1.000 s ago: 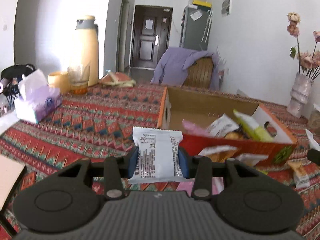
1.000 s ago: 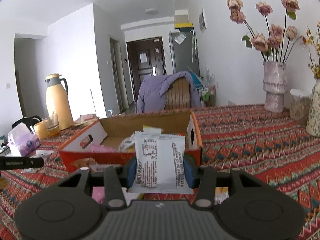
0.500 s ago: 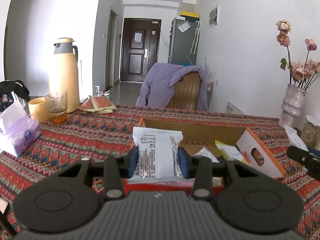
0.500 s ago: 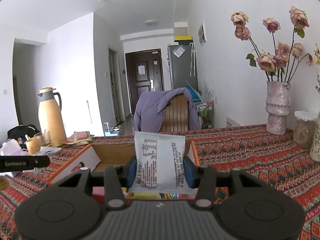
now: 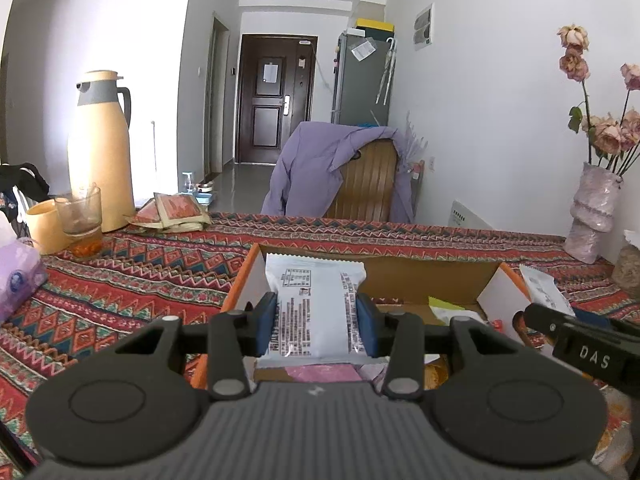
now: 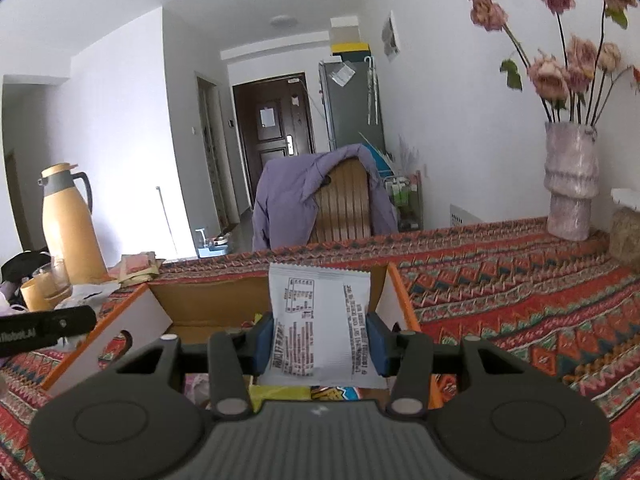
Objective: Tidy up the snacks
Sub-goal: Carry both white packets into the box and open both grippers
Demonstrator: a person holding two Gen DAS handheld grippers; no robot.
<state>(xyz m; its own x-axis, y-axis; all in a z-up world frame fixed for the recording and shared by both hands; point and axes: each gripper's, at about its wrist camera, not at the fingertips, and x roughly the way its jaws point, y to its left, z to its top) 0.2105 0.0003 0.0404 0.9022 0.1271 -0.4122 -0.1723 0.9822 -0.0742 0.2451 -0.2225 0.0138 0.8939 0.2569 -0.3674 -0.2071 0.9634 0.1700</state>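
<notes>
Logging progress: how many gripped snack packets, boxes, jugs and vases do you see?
White printed snack packets: 2, one in the left gripper, one in the right gripper
Orange cardboard box: 1
Cream thermos jug: 1
Pale pink ceramic vase: 1
Total: 5

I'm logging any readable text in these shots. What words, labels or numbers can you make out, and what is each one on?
"DAS": white letters on the right tool as seen from the left camera.
"Robot.AI", its start cut off: on the left tool as seen from the right camera.
White snack packet in the left tool: printed table and text, too small to read.
White snack packet in the right tool: same, unreadable.
Papers on the door and the fridge: blurred.
</notes>
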